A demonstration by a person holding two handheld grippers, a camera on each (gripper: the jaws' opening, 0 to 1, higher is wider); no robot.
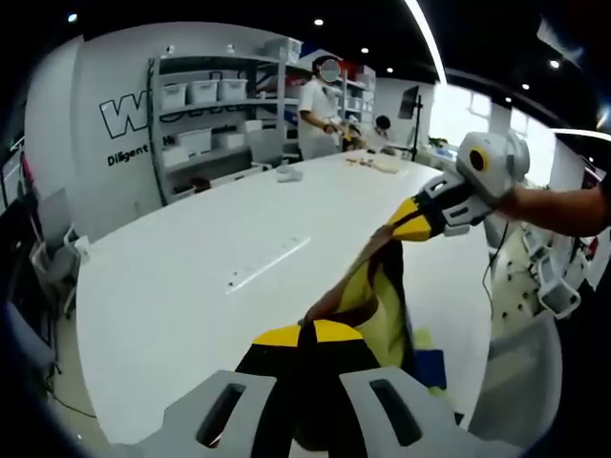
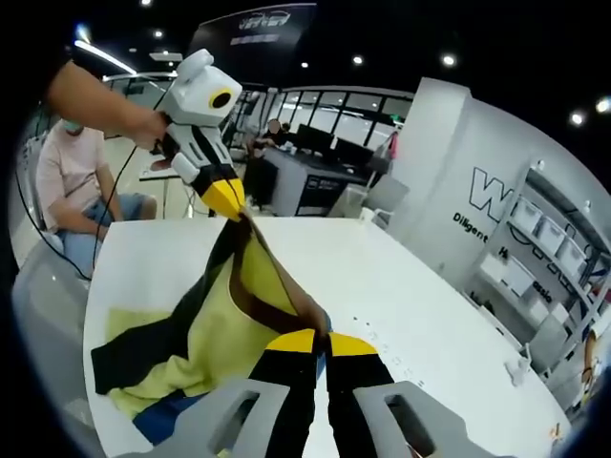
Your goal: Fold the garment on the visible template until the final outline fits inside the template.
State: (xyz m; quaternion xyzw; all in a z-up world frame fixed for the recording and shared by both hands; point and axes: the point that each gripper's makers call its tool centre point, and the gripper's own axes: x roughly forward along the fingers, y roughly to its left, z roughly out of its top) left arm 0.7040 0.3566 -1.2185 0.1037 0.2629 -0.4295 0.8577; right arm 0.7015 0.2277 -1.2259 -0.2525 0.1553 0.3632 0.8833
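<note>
In the left gripper view, my left gripper is clamped on the garment, its yellow-tipped jaws pressed together over dark fabric at the near table edge. The garment, yellow with black and brown bands, rises taut from these jaws toward the right gripper, which pinches its upper end, lifted off the surface. A blue patch lies on the table just beside the hanging cloth; I cannot tell whether it is the template.

The white table runs wide and bare to the left and ahead, giving ample room. A pale strip lies mid-table. At the far end sit small items, with a standing person beside them and shelving with bins behind.

In the right gripper view, the right gripper is likewise clamped on the garment, which bunches near the table's near-left corner over a blue layer. The left gripper holds the raised far end, gripped by a hand reaching in from the left. Past the table edge sit a grey chair and a seated person, close to that side. Desks stand farther back.
</note>
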